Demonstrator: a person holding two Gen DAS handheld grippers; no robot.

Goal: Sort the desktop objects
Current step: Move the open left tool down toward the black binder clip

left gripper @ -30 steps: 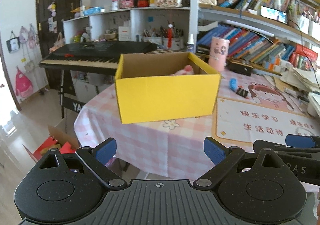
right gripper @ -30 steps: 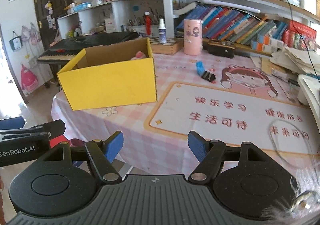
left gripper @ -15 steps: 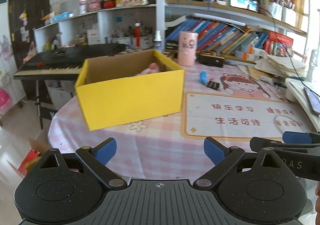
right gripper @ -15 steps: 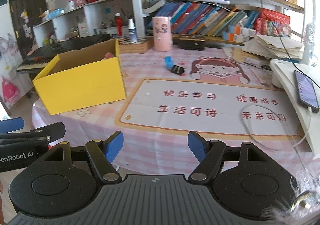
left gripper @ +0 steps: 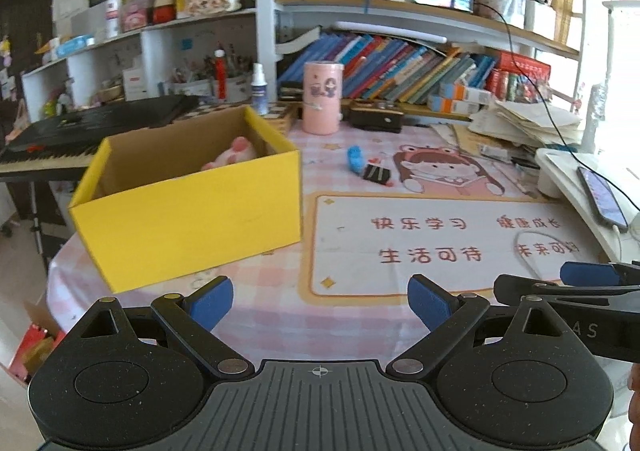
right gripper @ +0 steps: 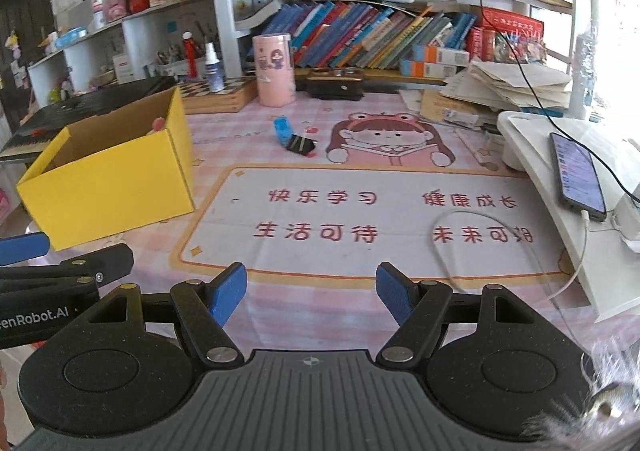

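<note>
Two small things lie loose on the table: a blue eraser (right gripper: 283,129) and, touching its near end, a black clip (right gripper: 300,143), both on the pink checked cloth (right gripper: 224,123) just beyond the printed mat (right gripper: 360,219). Left of them stands a yellow box (left gripper: 188,207), open at the top, with a pink toy (left gripper: 232,157) inside at its far side. Behind the eraser a pink cup (right gripper: 274,69) stands upright, with a white spray bottle (right gripper: 212,67) to its left on a checkered board (right gripper: 212,93) and a dark case (right gripper: 336,85) to its right.

Both grippers hover over the near edge of the table, side by side. The left gripper (left gripper: 320,297) is spread wide and empty; the right gripper (right gripper: 312,289) is also parted, less so, with nothing between its pads.

Along the right edge a phone (right gripper: 578,175) on a cable lies on a white stand (right gripper: 540,155), by a heap of papers (right gripper: 516,85). Shelves of books (right gripper: 360,35) fill the back wall, and a black keyboard (left gripper: 92,127) stands behind the box.
</note>
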